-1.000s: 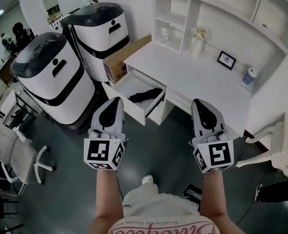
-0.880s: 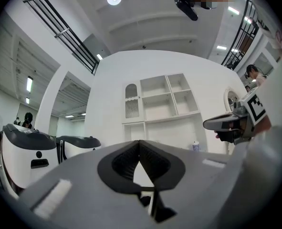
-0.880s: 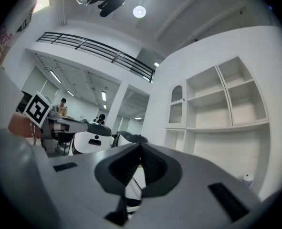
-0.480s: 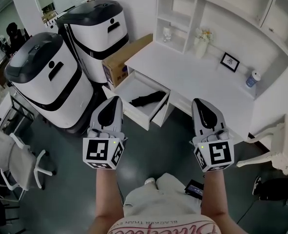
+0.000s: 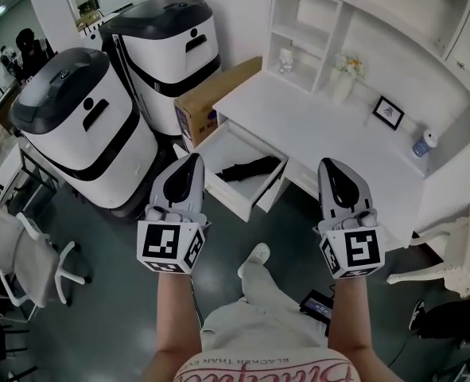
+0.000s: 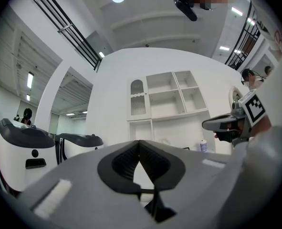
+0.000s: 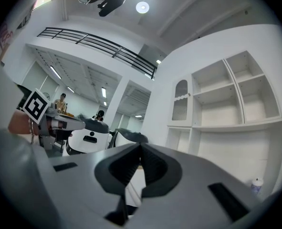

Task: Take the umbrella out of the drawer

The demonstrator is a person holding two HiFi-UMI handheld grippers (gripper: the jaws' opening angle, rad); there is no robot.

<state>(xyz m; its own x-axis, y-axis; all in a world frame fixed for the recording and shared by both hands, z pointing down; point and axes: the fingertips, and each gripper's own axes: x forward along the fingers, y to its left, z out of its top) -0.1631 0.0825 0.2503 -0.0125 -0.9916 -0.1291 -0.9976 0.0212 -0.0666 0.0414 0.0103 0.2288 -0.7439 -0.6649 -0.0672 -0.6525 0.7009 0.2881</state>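
The left gripper is held shut and empty, its tips touching. Over the last second a step has been taken toward the desk, so the open drawer is now nearer. The black umbrella lies inside it, untouched. The right gripper is likewise closed on nothing. The approach is judged under way, with both grippers free and the grasp not yet begun.

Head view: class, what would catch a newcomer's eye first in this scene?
The left gripper and right gripper, each with a marker cube, fill the foreground, both shut and empty. Between and beyond them, the open drawer of the white desk holds a black folded umbrella. At upper left stand two big white-and-black rounded machines.
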